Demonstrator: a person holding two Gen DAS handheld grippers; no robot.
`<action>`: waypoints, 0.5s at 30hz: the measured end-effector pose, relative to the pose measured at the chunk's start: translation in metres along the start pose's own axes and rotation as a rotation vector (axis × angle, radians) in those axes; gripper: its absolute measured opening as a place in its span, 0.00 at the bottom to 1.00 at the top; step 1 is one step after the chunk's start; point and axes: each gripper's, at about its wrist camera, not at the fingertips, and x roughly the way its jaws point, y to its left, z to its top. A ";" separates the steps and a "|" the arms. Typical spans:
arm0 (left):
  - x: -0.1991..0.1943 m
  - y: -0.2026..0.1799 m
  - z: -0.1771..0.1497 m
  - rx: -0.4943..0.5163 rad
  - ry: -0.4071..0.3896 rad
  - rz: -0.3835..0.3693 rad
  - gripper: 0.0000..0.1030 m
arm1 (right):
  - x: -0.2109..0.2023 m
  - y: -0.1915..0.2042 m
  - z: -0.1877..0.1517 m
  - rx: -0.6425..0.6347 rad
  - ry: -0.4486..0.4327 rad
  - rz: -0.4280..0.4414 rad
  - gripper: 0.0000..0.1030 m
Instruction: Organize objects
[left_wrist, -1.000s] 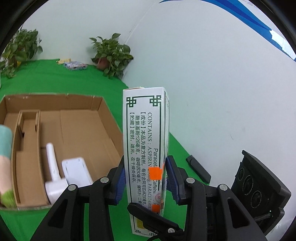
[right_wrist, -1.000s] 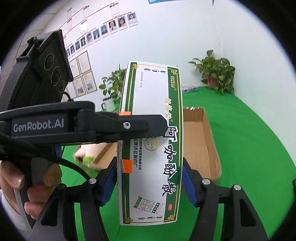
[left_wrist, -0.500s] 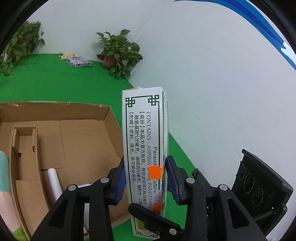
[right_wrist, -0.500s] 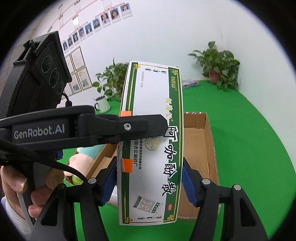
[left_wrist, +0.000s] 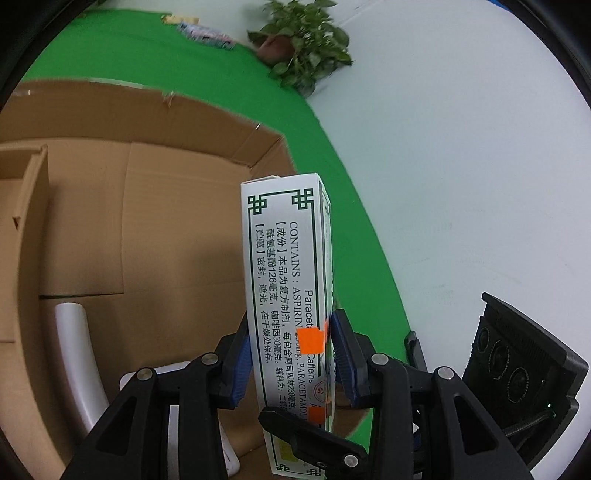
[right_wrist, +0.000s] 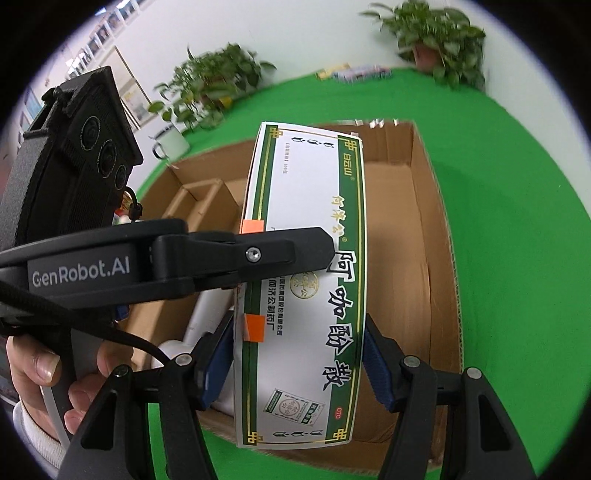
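Observation:
A white medicine box with green borders and Chinese print (left_wrist: 290, 295) (right_wrist: 306, 280) is held by both grippers at once. My left gripper (left_wrist: 290, 354) is shut on its narrow sides. My right gripper (right_wrist: 299, 354) is shut on its wide face's edges. The left gripper's finger (right_wrist: 258, 251) crosses the box in the right wrist view. The box hangs over the open cardboard box (left_wrist: 155, 206) (right_wrist: 436, 229), above its right part.
Inside the cardboard box lie a white handled object (left_wrist: 79, 354) (right_wrist: 199, 317) and a cardboard divider (left_wrist: 33, 206) (right_wrist: 192, 199). Green cloth (right_wrist: 509, 221) surrounds it. Potted plants (left_wrist: 303, 59) (right_wrist: 443, 40) and a white wall (left_wrist: 461, 147) stand behind. A white mug (right_wrist: 170, 142) stands at the far left.
Both grippers have carried the medicine box forward and tilted down over the cardboard box, whose inside now fills much more of both views. The grips have not changed.

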 end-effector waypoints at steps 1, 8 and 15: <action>0.006 0.006 0.001 -0.011 0.013 -0.004 0.36 | 0.003 -0.003 0.002 0.004 0.011 -0.002 0.61; 0.033 0.032 0.006 -0.066 0.073 -0.020 0.37 | 0.026 -0.015 0.001 0.035 0.081 -0.035 0.61; 0.026 0.032 0.012 -0.049 0.032 0.094 0.42 | 0.035 -0.018 -0.009 0.066 0.113 -0.051 0.61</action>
